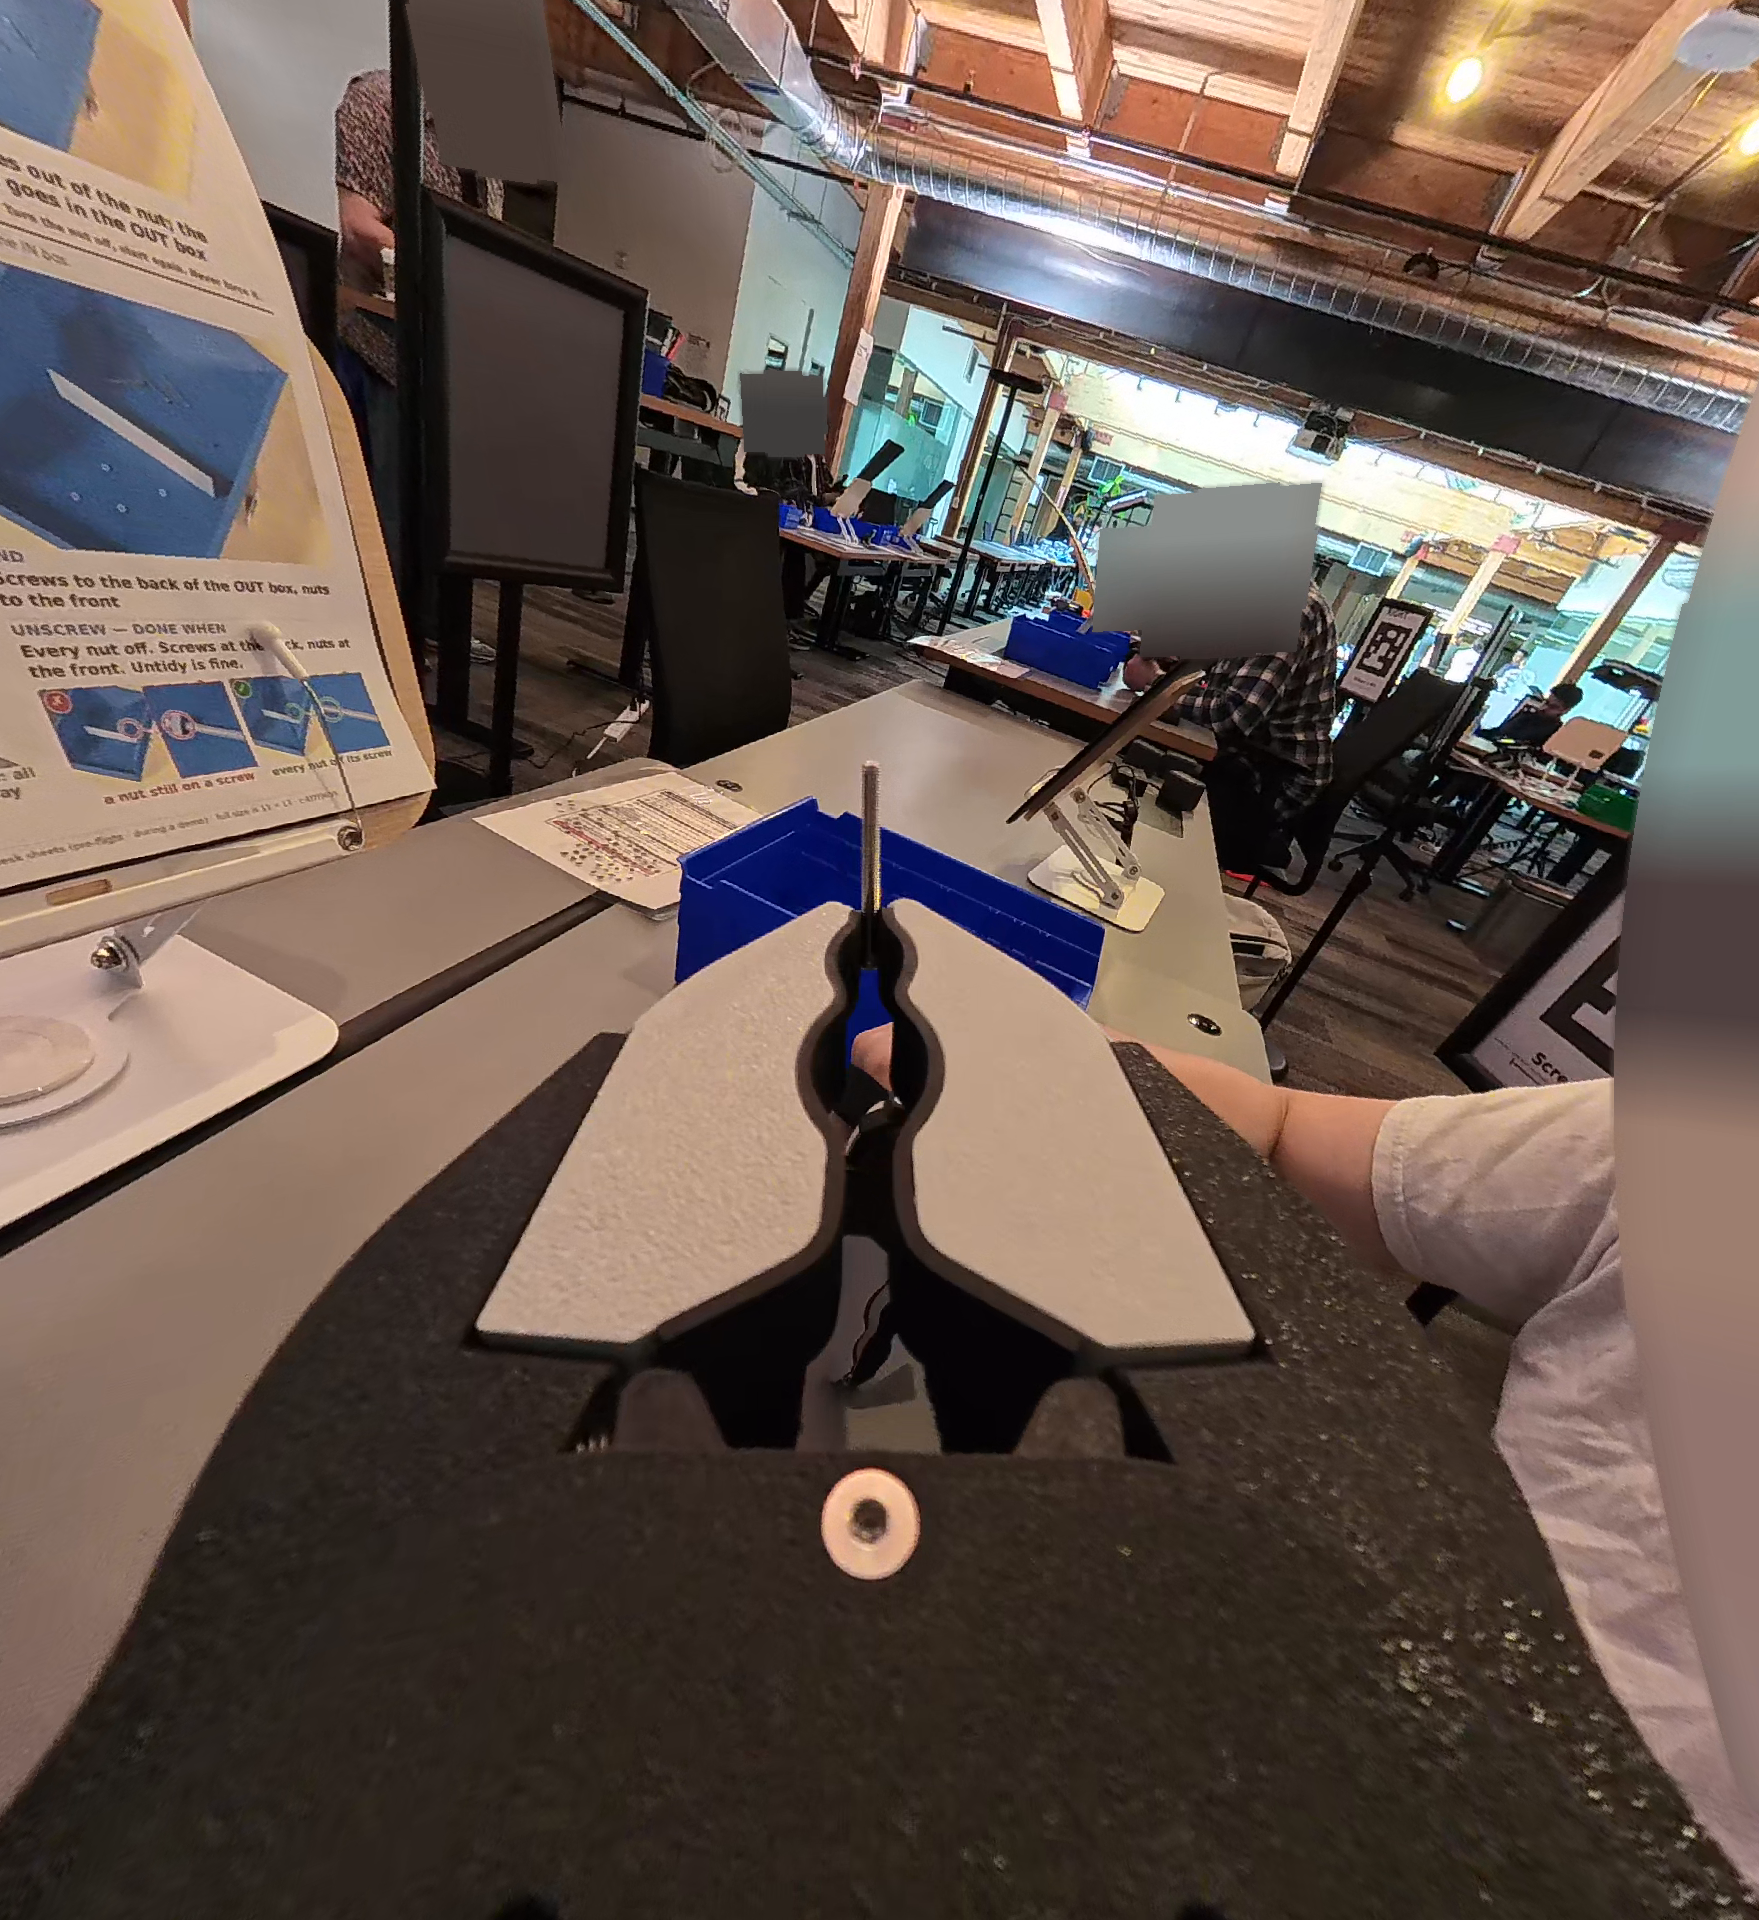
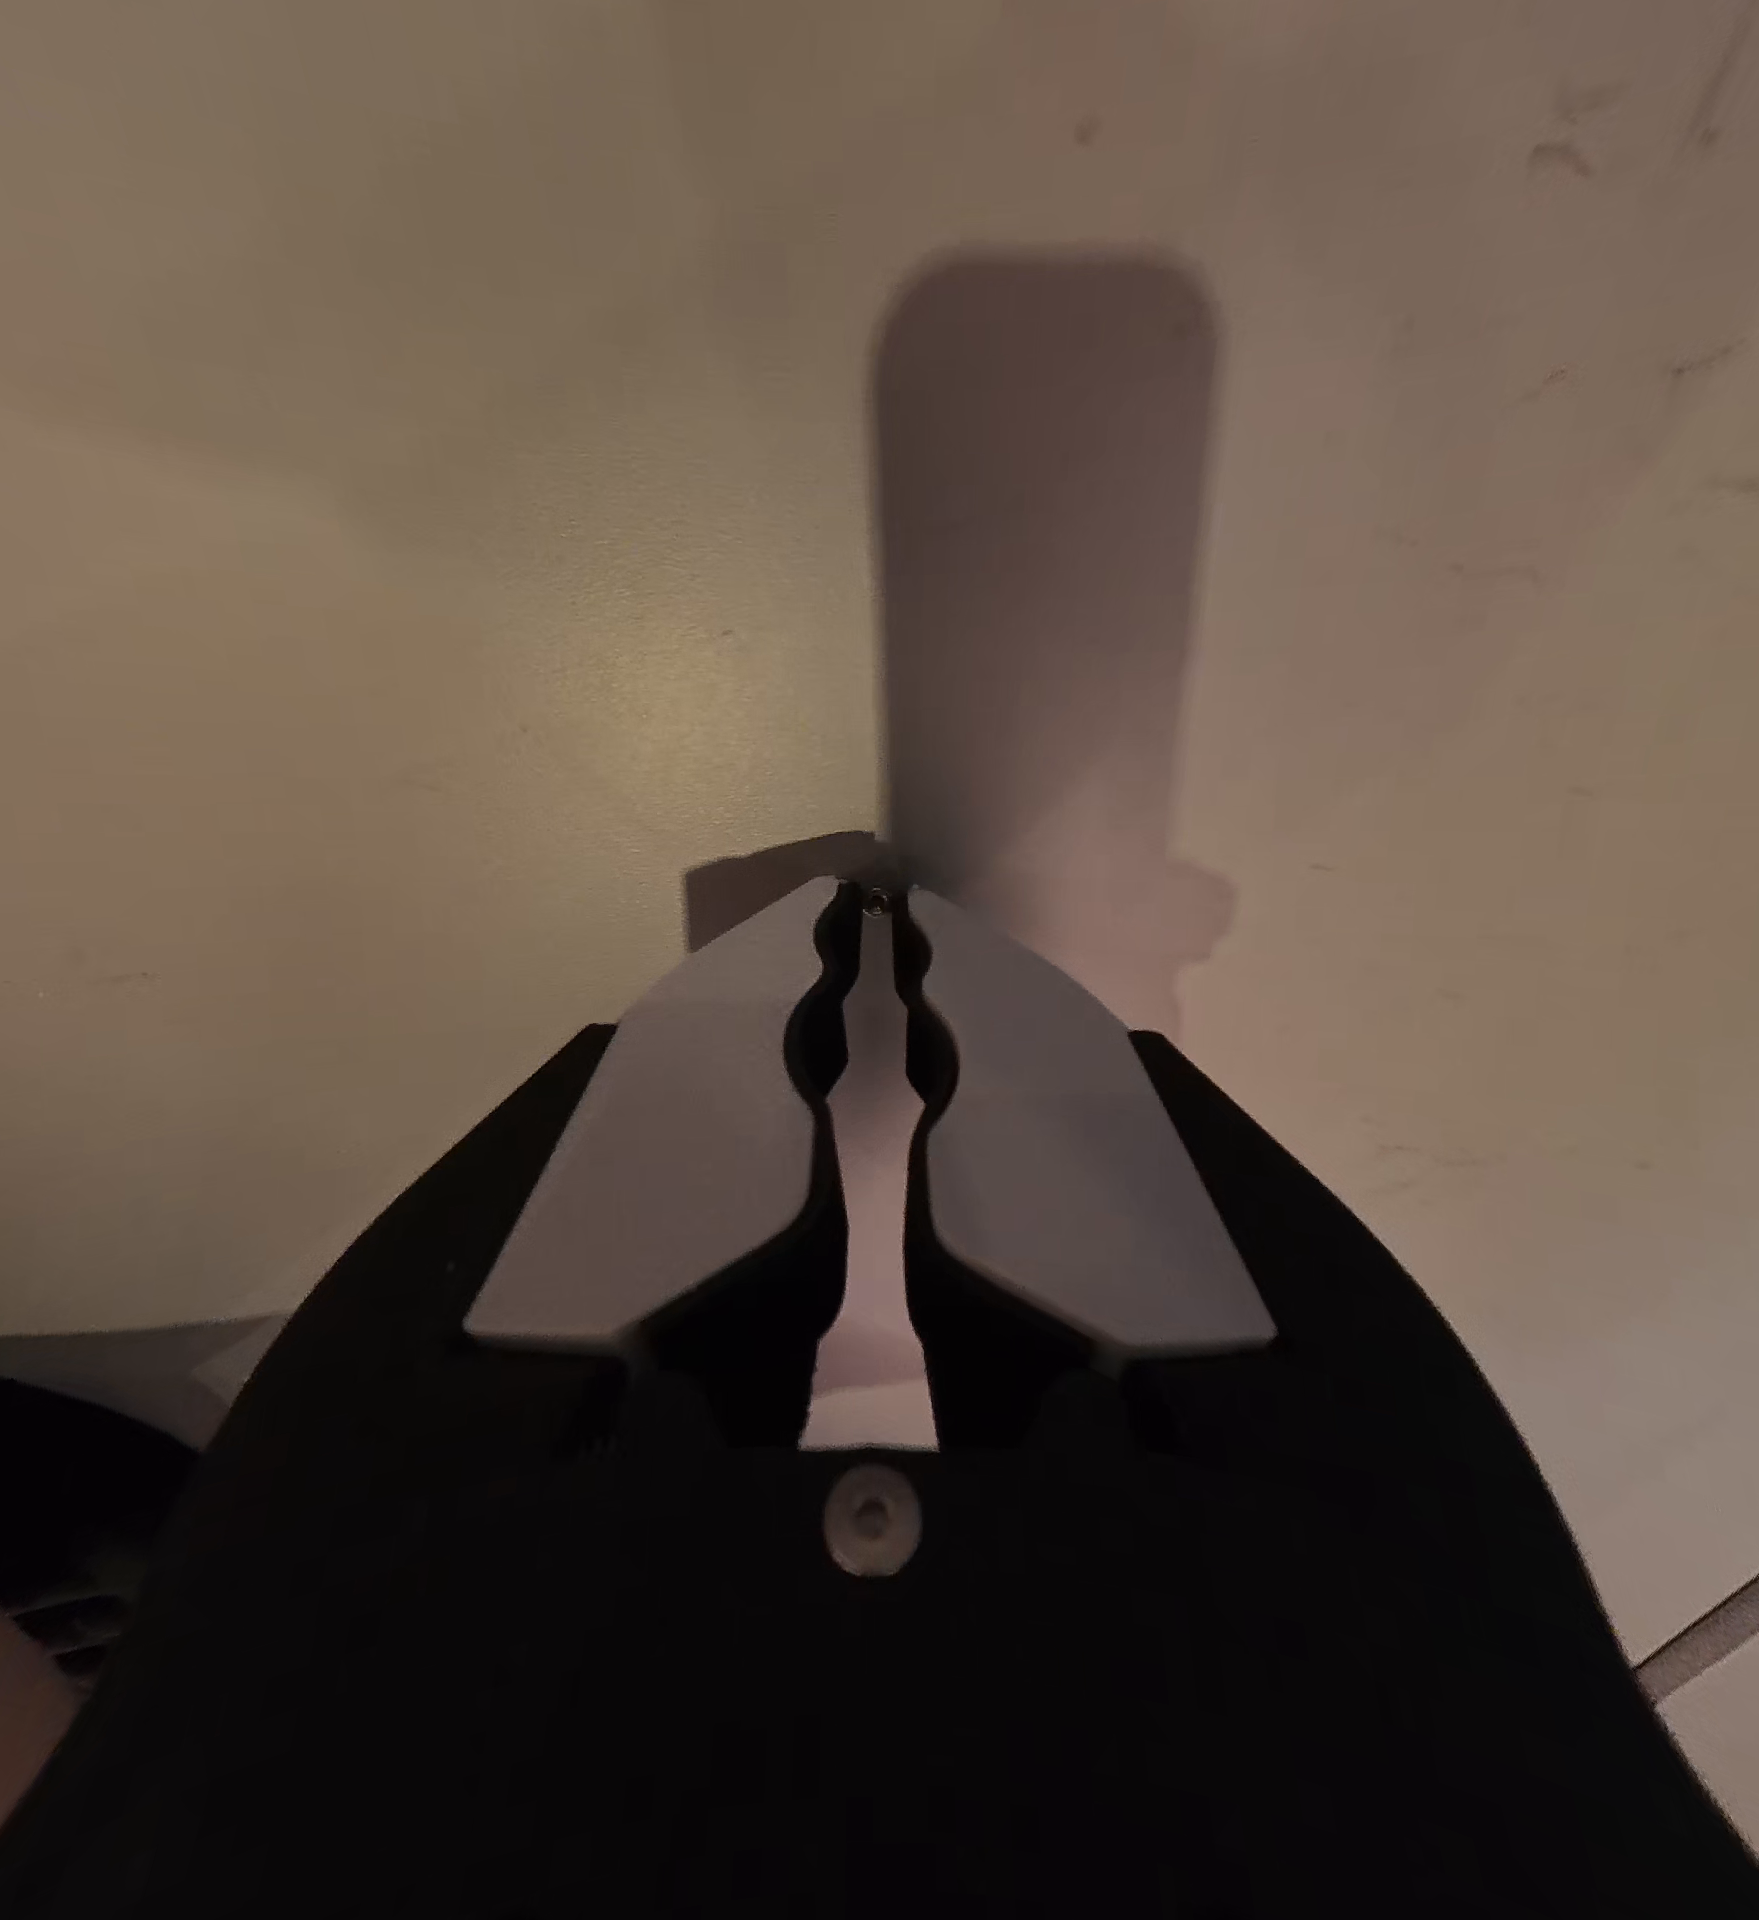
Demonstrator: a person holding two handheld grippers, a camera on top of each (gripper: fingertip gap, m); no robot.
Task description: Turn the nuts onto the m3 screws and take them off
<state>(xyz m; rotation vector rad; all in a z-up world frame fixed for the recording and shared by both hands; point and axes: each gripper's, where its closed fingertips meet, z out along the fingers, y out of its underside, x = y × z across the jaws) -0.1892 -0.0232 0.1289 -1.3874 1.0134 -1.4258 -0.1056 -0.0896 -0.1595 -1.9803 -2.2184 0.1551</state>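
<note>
Left wrist view: raised above the grey table [image 1: 231,1039], facing level across the blue bin [image 1: 958,914] into the room. Right wrist view: pointed down, very near a pale surface [image 2: 439,520]. No shared region identifiable.

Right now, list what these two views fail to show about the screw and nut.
- Left wrist view: the screw head is hidden inside the shut left gripper.
- Right wrist view: the tiny nut pinched in the right gripper is too small and dim to make out.
- Neither view shows the other gripper.
</note>
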